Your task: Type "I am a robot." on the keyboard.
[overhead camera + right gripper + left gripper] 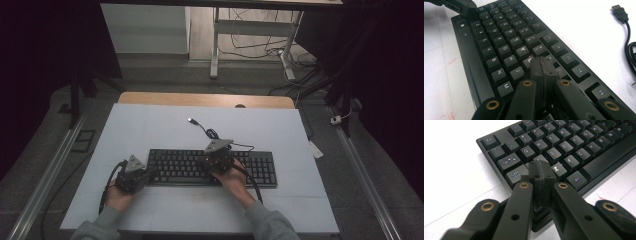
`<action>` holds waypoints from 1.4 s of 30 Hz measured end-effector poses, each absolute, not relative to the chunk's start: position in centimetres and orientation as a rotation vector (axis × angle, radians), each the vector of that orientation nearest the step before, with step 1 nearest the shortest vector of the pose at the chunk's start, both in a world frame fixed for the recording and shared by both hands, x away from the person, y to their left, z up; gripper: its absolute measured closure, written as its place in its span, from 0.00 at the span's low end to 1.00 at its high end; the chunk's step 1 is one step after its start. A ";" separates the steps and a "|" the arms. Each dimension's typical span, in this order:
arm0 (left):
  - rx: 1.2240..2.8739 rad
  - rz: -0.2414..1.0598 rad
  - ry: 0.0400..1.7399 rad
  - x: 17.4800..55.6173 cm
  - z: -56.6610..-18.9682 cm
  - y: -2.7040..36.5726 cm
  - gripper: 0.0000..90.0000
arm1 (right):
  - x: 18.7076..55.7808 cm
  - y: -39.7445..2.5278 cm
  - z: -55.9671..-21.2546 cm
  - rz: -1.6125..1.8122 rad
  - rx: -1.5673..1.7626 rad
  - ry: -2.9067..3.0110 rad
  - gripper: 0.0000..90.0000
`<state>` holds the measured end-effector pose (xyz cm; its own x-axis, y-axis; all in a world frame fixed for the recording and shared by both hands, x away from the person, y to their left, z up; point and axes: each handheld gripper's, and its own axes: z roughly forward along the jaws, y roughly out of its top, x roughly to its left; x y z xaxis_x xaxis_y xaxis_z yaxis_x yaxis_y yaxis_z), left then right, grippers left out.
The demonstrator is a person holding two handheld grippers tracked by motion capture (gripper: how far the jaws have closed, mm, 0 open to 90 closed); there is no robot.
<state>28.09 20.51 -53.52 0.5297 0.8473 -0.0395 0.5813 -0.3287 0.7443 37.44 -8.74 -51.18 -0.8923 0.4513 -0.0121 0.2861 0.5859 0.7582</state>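
Observation:
A black keyboard (260, 167) lies across the middle of the white table top. My left gripper (152, 173) comes in at the keyboard's left end. Its jaws are shut, tips (541, 170) down at the A key between Caps Lock (515, 175) and Z; I cannot tell if they press it. My right gripper (208, 161) is over the keyboard's middle, jaws shut with nothing between them, tips (542, 66) down among the keys right of H and J. The keyboard (499, 42) stretches away to the left gripper (461, 6) at the top left of the right gripper view.
The keyboard's cable (212, 134) coils behind it and ends in a loose USB plug (191, 120), also seen as the USB plug (620, 11). The white board (150, 125) has bare room on all sides. Beyond it are a wooden edge (200, 99) and desk legs (215, 50).

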 end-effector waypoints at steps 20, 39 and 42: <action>2.051 0.459 1.158 28.1 -53.7 20.5 0.98 | 37.7 -7.8 -51.4 1.155 0.611 2.606 0.99; 2.016 0.496 1.155 27.9 -53.3 20.6 0.98 | 37.4 -8.6 -50.6 1.214 0.615 2.557 1.00; 2.007 0.492 1.157 27.9 -53.3 20.8 0.98 | 37.4 -9.0 -50.3 1.226 0.621 2.553 1.00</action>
